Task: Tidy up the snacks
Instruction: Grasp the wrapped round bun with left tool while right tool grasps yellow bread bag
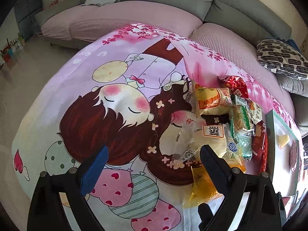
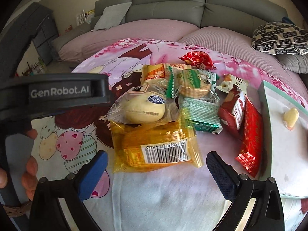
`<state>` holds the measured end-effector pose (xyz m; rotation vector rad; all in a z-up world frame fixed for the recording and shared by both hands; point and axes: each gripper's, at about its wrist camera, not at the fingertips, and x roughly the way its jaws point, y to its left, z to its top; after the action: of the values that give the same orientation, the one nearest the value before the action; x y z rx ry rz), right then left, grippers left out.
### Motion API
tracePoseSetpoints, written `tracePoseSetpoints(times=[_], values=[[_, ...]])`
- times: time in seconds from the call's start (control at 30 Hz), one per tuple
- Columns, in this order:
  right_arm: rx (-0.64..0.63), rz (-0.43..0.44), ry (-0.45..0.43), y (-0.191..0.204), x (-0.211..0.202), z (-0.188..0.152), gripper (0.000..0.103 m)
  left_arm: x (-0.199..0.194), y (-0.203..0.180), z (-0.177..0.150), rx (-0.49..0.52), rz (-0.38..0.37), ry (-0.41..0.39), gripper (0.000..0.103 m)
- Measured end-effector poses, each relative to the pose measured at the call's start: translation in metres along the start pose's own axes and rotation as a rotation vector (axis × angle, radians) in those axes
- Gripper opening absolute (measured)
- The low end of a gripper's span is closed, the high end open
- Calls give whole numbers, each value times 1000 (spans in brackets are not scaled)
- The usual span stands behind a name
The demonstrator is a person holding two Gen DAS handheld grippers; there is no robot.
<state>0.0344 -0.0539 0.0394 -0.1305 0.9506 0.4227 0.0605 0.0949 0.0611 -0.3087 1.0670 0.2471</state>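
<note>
A heap of wrapped snacks lies on a cartoon-print cloth (image 1: 119, 100). At its near end are a yellow packet with a barcode (image 2: 156, 150) and a clear-wrapped pale bun (image 2: 144, 109). Behind those sit green packets (image 2: 200, 113) and red packets (image 2: 248, 134). My right gripper (image 2: 156, 175) hangs open just above the yellow packet, holding nothing. My left gripper (image 1: 154, 165) is open over the cloth, left of the heap; its right finger (image 1: 213, 165) overlaps the bun (image 1: 207, 142) and the yellow packet (image 1: 202, 184). A hand holds the left gripper's body (image 2: 57, 92).
A pale green tray (image 2: 269, 127) with a small yellow sweet (image 2: 290, 117) stands right of the heap. Behind the cloth runs a grey sofa (image 2: 167, 5) with pink covers and a black-and-white patterned cushion (image 2: 279, 38). Dark drawers (image 2: 42, 30) stand at the far left.
</note>
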Motion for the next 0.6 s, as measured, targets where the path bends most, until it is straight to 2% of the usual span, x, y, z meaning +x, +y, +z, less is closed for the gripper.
tracePoseSetpoints(times=[0.23, 0.6], values=[[-7, -35, 8, -1, 15, 0, 103, 1, 2, 0, -8, -9, 5, 96], [123, -4, -21, -30, 5, 7, 100, 1, -13, 1, 20, -42, 8, 96]])
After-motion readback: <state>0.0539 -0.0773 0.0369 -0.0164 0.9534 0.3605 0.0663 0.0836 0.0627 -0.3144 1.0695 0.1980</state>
